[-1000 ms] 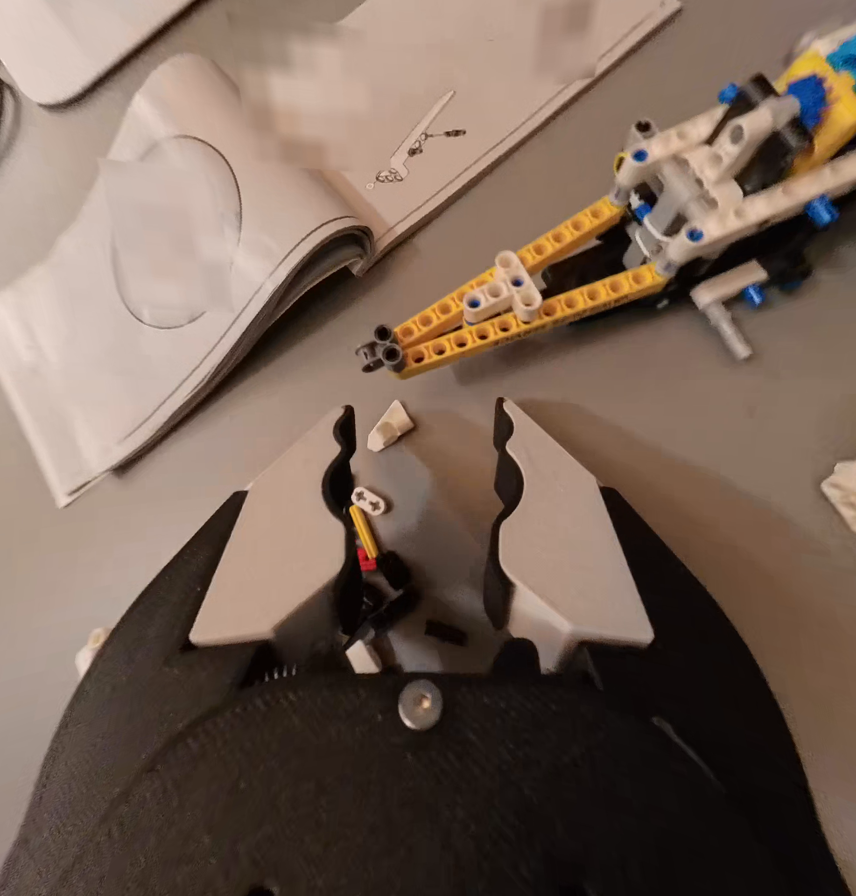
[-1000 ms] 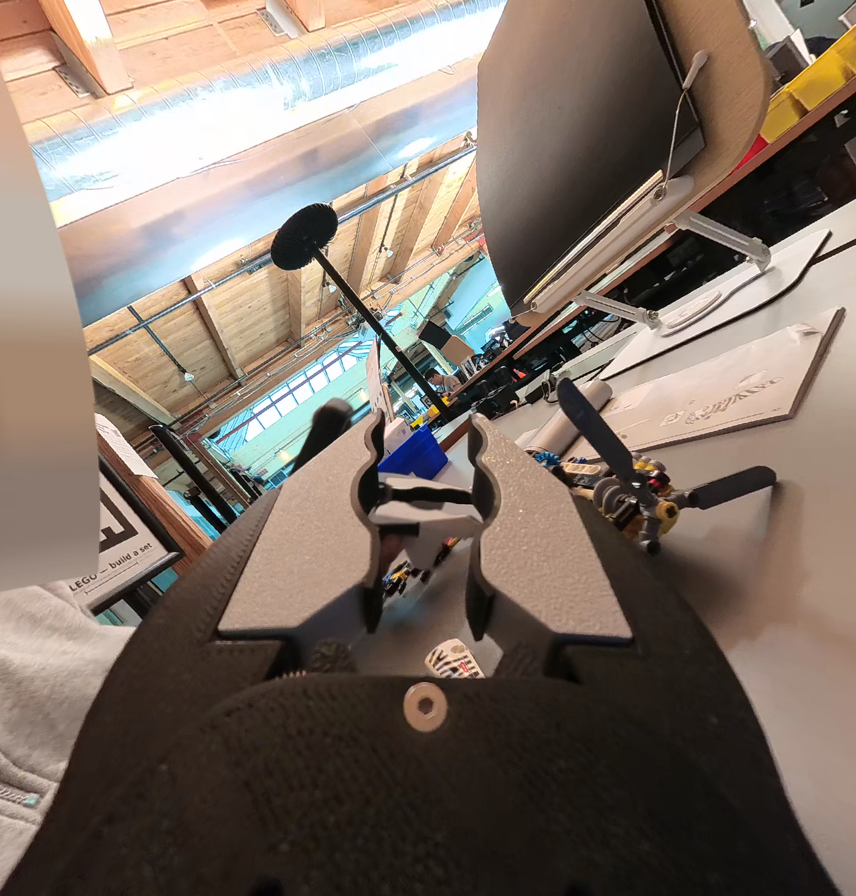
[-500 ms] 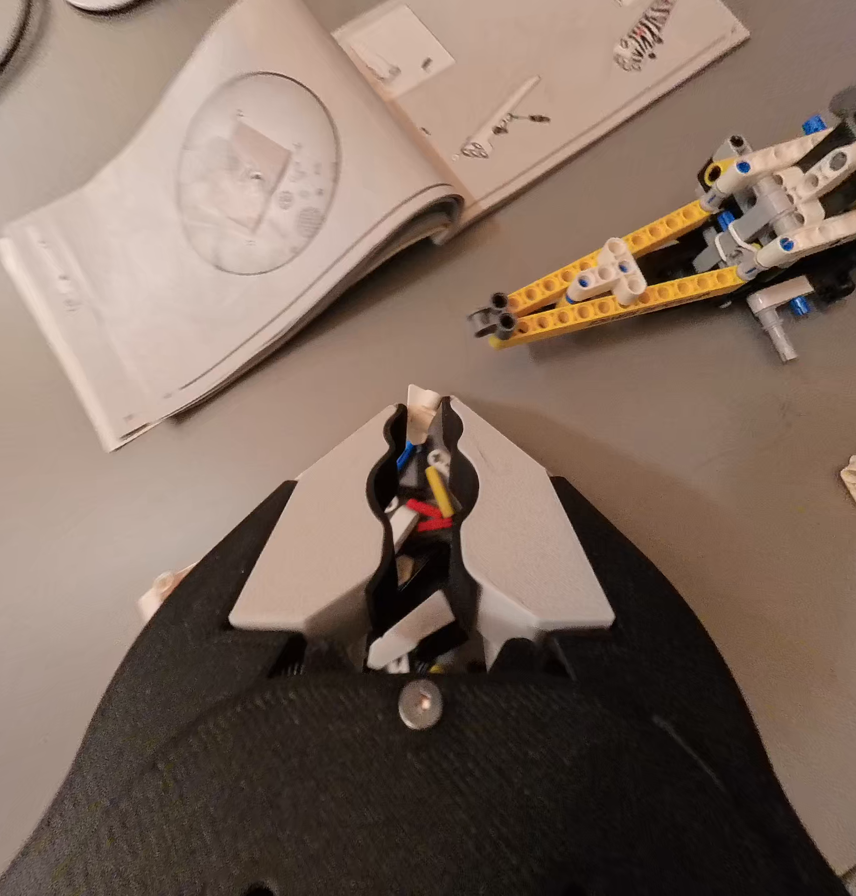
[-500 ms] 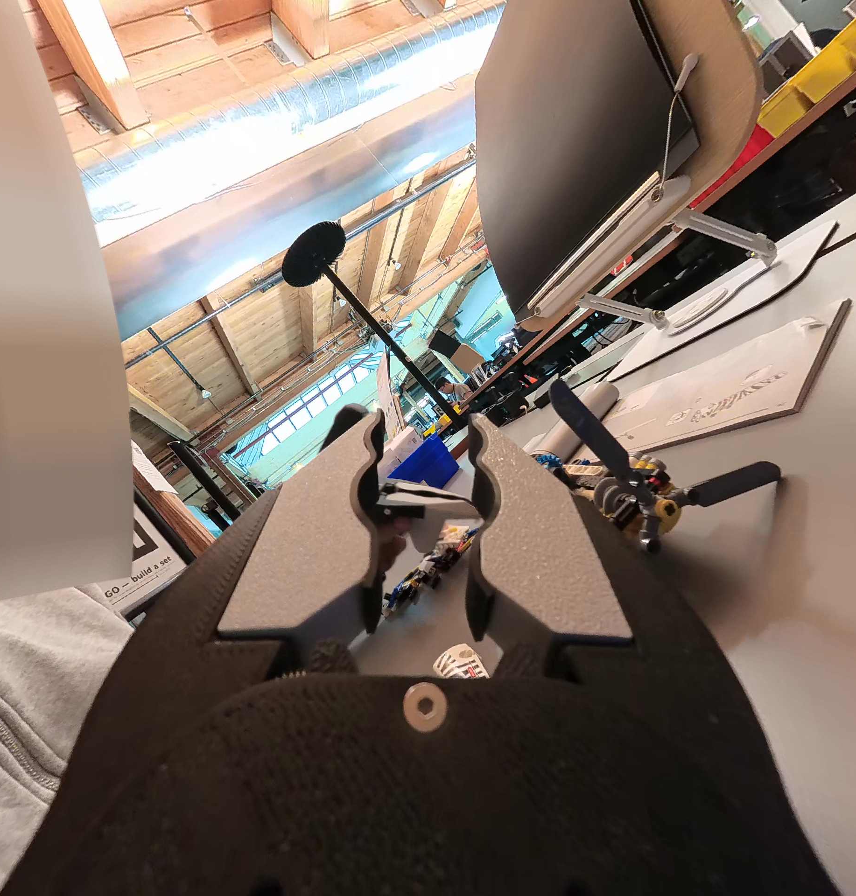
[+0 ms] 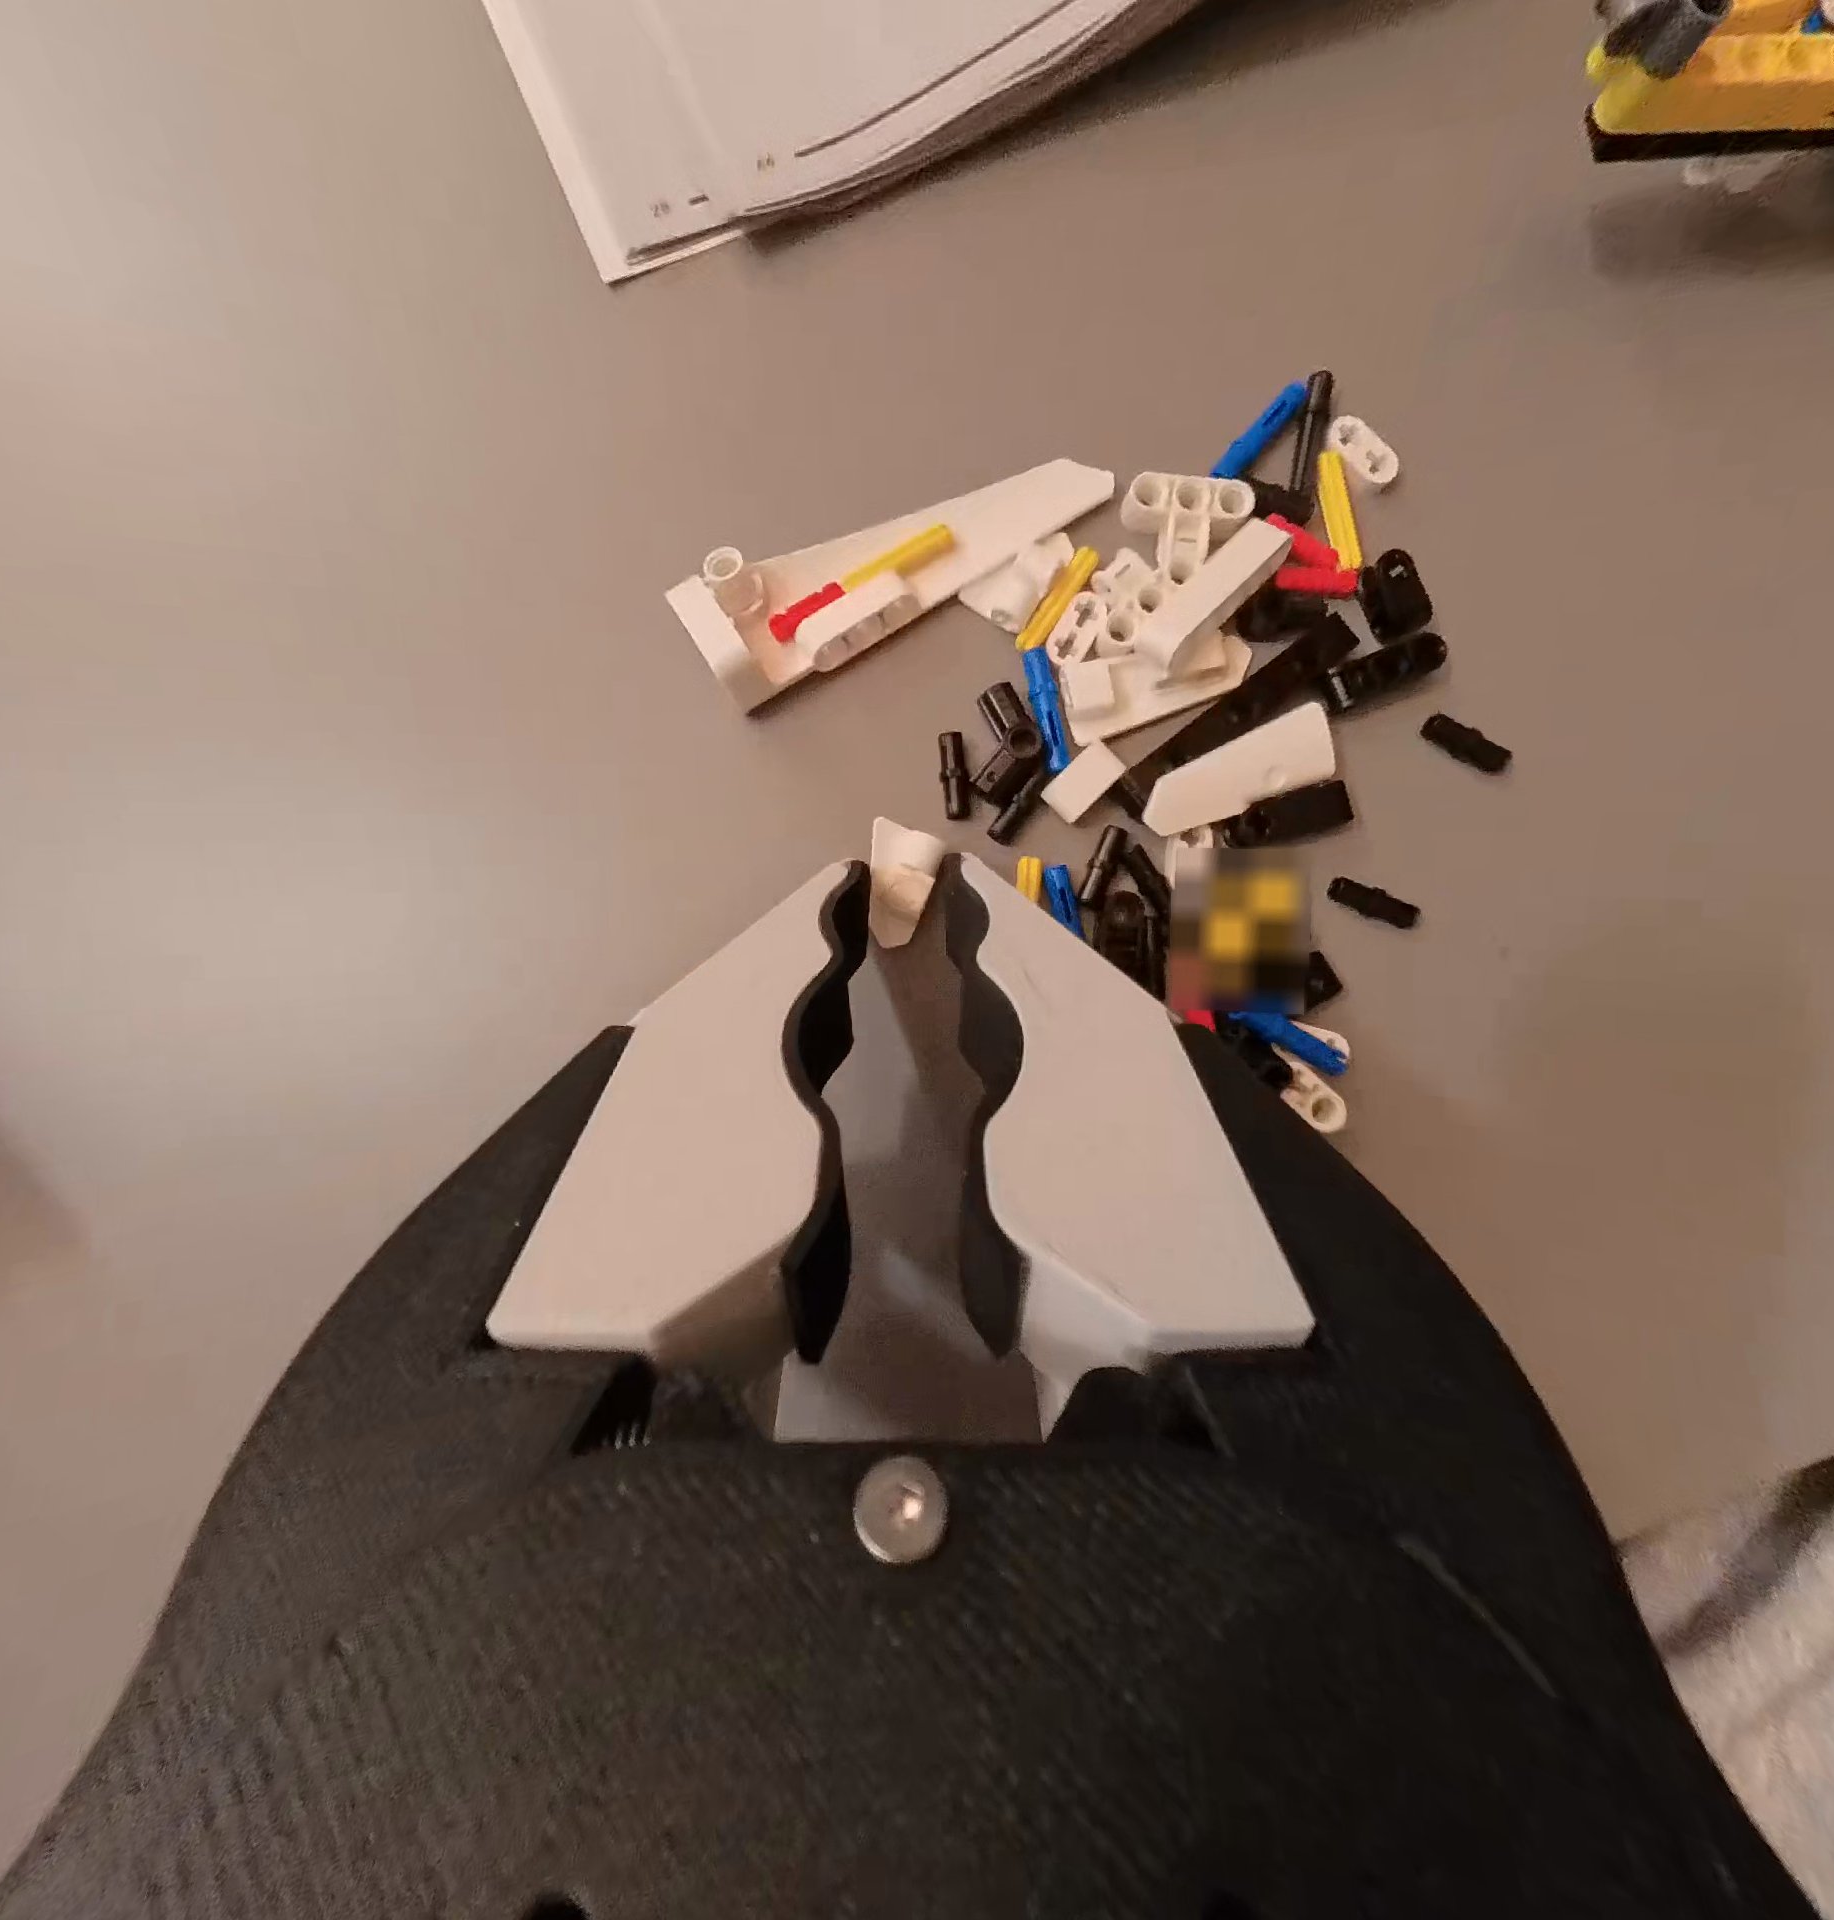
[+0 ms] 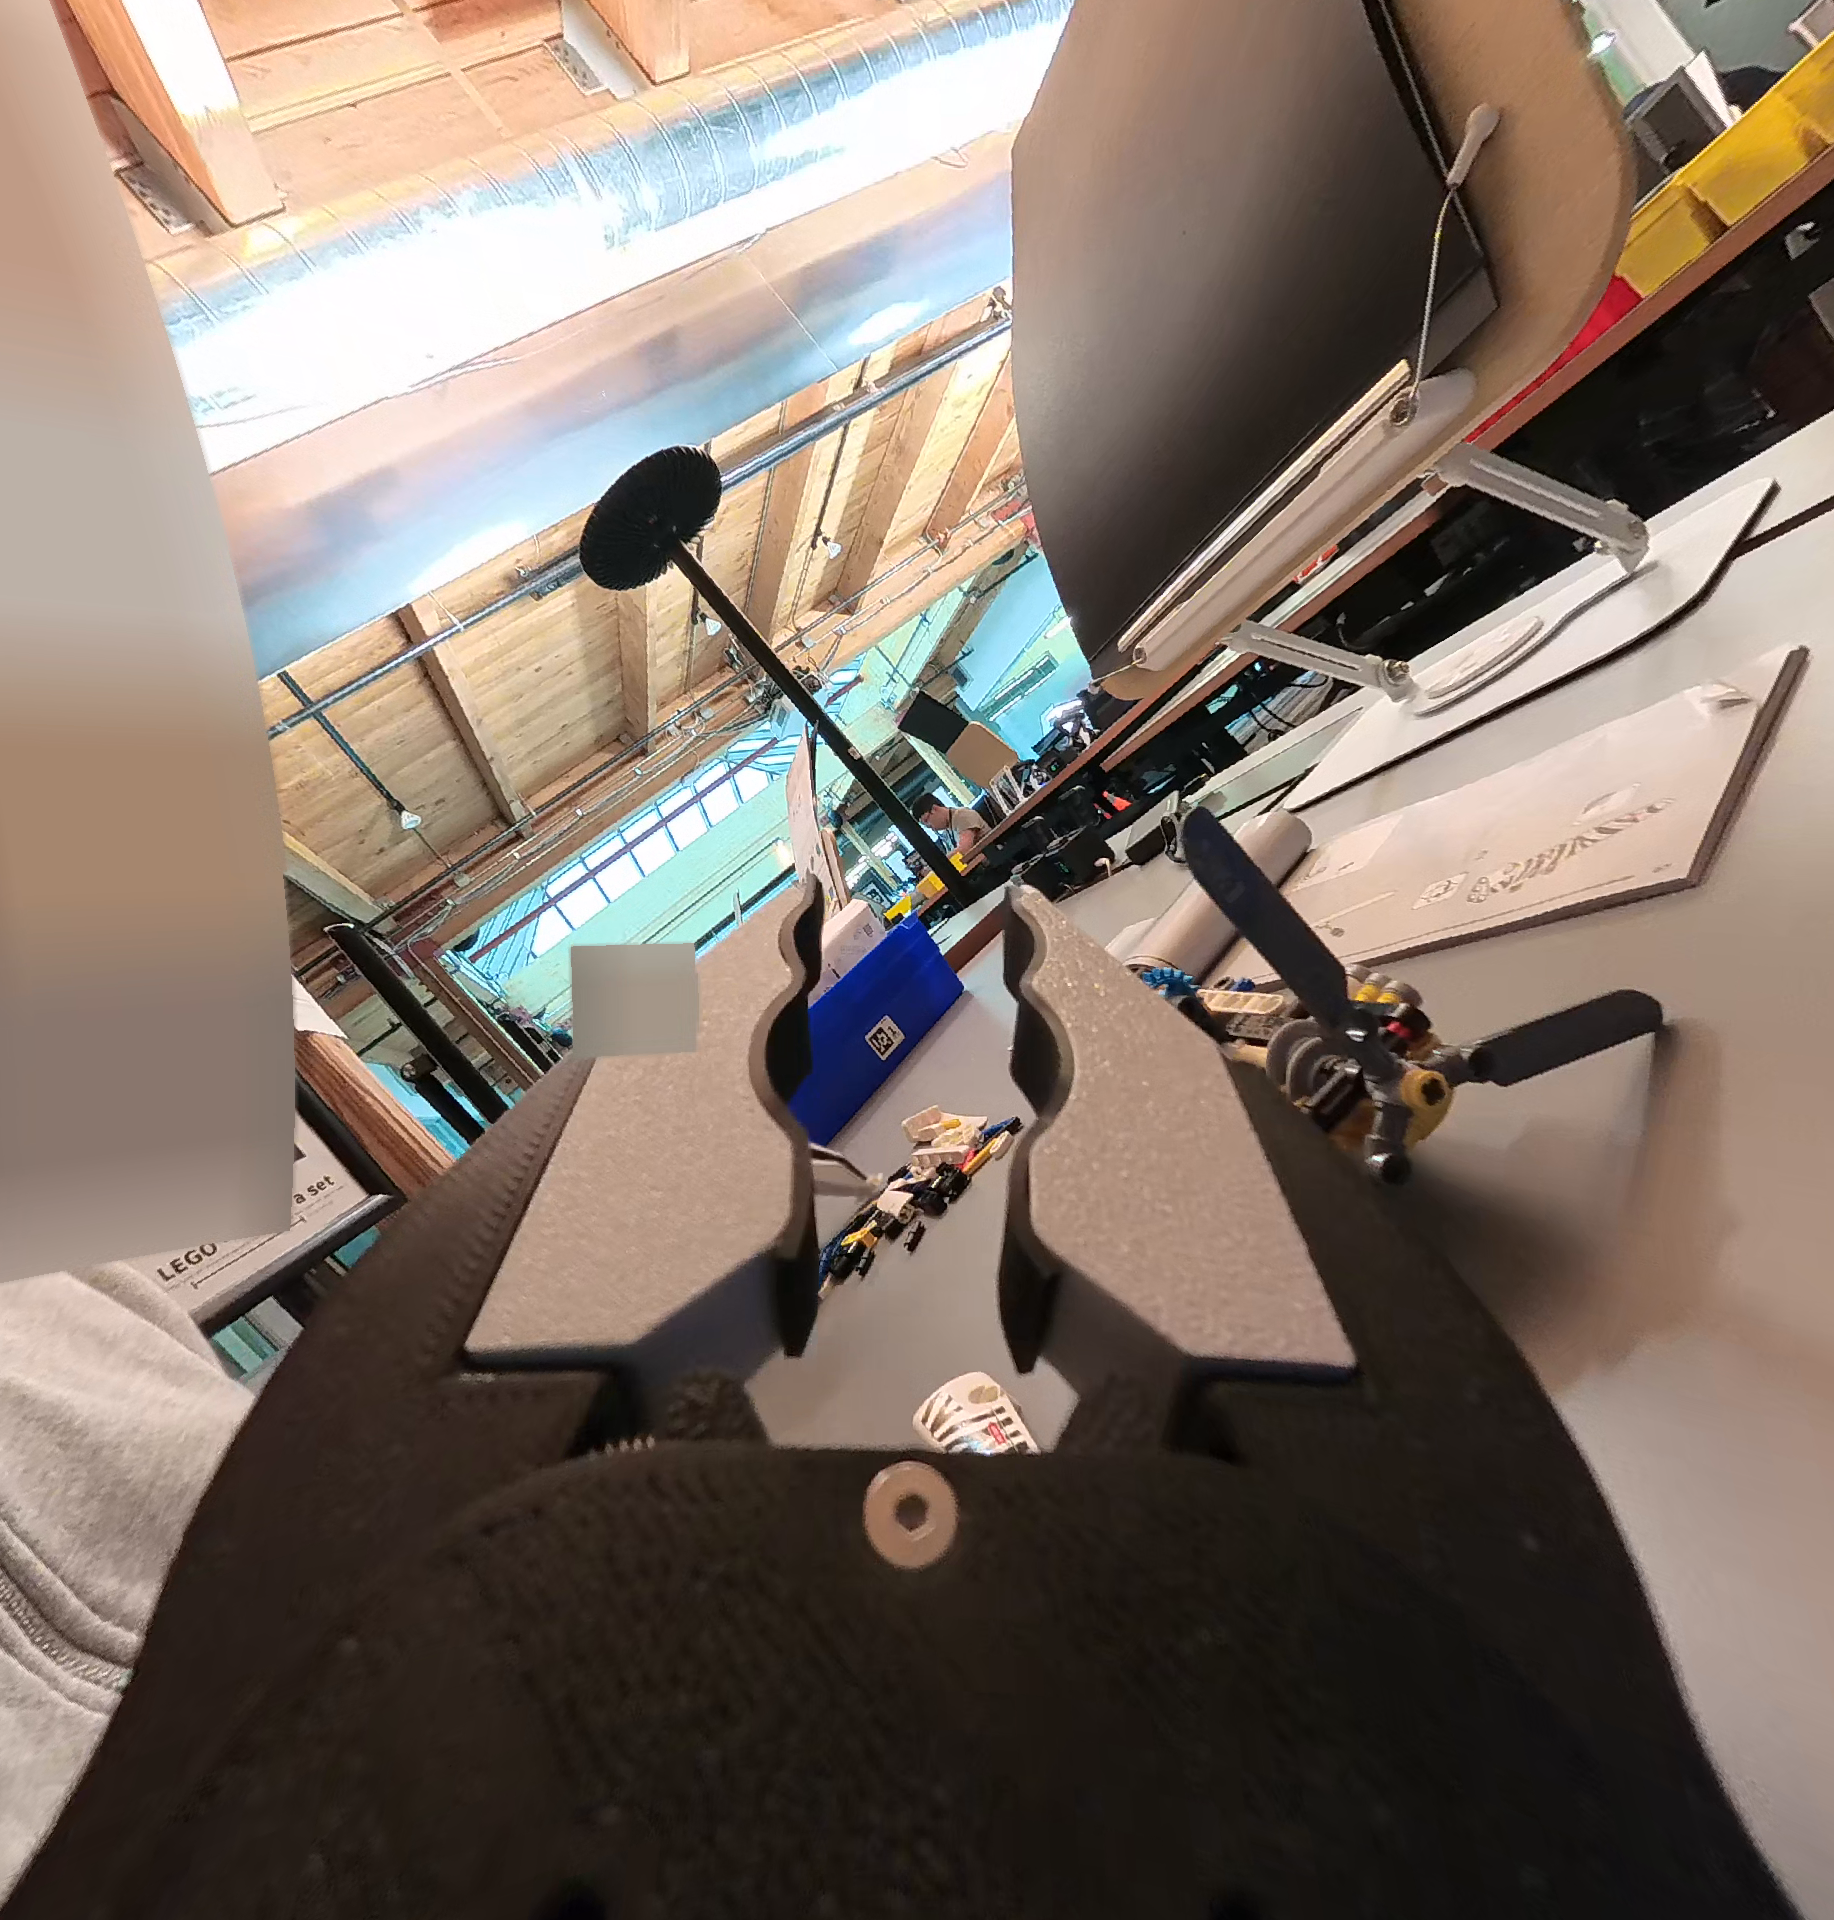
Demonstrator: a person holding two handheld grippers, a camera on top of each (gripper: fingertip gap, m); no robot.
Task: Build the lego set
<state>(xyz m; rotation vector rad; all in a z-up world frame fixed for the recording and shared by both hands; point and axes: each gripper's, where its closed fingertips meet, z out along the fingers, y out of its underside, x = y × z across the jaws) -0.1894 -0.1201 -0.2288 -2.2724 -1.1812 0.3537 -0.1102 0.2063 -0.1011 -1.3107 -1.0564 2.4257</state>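
Note:
My left gripper (image 5: 902,891) is shut on a small white lego piece (image 5: 905,854), pinched at the fingertips above the grey table. Just right of it and beyond lies a pile of loose lego pieces (image 5: 1152,665): white panels, black beams and pins, yellow, blue and red axles. The yellow end of the partly built model (image 5: 1744,94) shows at the top right. My right gripper (image 6: 908,920) is open and empty, held low over the table. The pile (image 6: 934,1164) shows between its fingers, and the model with its dark rotor blades (image 6: 1339,1049) lies to the right.
The open instruction booklet (image 5: 788,104) lies at the top, and also at the right in the right wrist view (image 6: 1567,831). A blue bin (image 6: 871,1029) stands beyond the pile. A monitor on a stand (image 6: 1256,312) is at the back right. A white printed piece (image 6: 975,1413) lies near my right gripper. One gripper's finger ends stand about 35 cm off the other's.
My left gripper shut on the small white piece and drew back to the left, so the pile now lies clear of its fingers. My right gripper has barely moved.

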